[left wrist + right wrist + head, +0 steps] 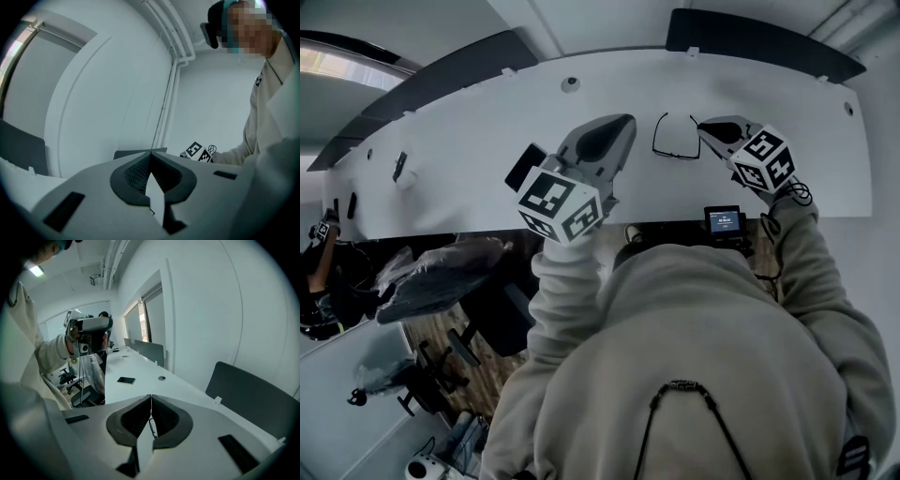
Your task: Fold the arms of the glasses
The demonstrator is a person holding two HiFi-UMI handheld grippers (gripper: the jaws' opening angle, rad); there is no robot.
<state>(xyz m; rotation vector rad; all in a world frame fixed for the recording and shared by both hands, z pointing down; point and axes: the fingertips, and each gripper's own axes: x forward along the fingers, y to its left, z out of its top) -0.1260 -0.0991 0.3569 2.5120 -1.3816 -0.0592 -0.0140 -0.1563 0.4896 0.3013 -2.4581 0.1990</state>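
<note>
Glasses (675,139) lie on the white desk (487,141) with both arms spread open, just beyond the tips of the two grippers. Nearest the camera is the person's pale hooded top (712,356), both sleeves reaching forward over the desk's near edge, where a small device with a lit screen (724,221) sits. The left gripper (621,126) is held level above the desk, just left of the glasses and apart from them; its own view shows the jaws pressed together with nothing between them. The right gripper (703,126) tilts downward, its tip just beside the end of the glasses' right-hand arm. Its jaws are together too, and in the right gripper view a thin dark line of the frame shows through the gap below the closed tips, not pinched as far as can be seen. Farther along the desk lies a phone (126,380). Dark divider panels (750,37) stand along the far edge.
</note>
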